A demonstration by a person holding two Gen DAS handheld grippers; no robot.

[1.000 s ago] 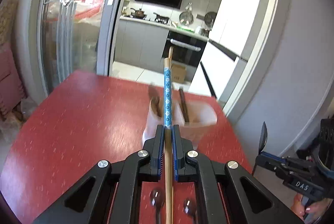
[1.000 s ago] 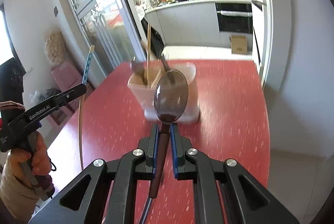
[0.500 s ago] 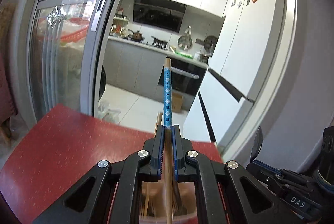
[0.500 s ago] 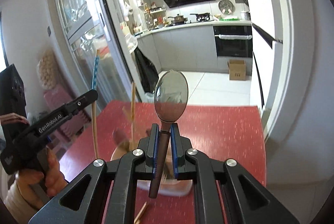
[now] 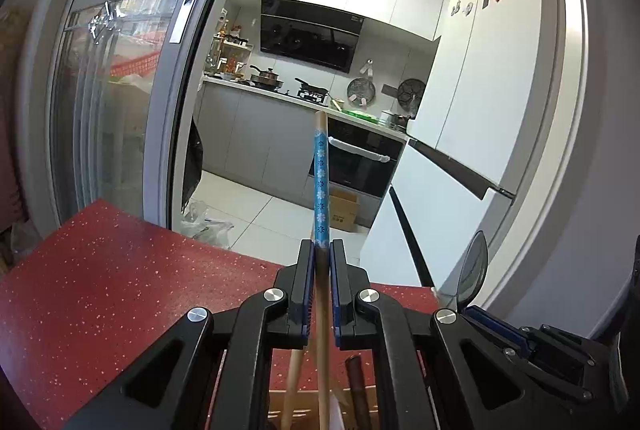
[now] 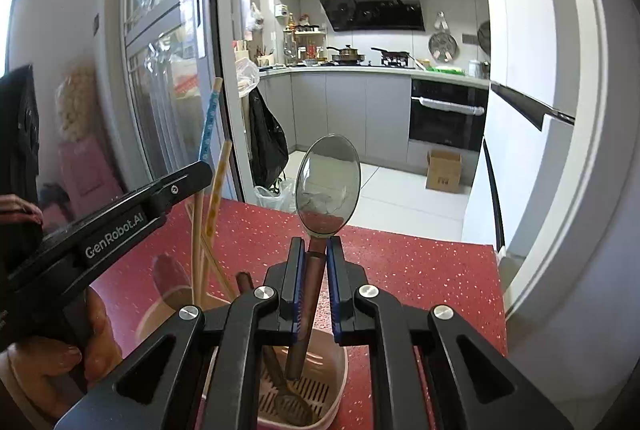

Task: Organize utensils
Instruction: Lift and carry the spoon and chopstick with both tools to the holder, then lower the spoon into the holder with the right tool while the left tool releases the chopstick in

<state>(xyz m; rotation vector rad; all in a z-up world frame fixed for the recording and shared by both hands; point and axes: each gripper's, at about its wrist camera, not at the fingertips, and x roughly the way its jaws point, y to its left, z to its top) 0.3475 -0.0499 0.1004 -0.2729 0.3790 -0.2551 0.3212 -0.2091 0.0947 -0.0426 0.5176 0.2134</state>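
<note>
Both grippers have been brought over the holder [image 6: 320, 390], one chopstick [image 5: 321, 189] clamped in left gripper [image 5: 321, 262], one spoon [image 6: 327, 185] clamped in right gripper [image 6: 316, 258].

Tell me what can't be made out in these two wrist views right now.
- Left wrist view: most of the utensil holder, hidden behind the left gripper and cut by the bottom edge.
- Left wrist view: the lower end of the chopstick, cut by that edge.
- Right wrist view: the holder's near side, behind the right gripper holding the spoon.
</note>
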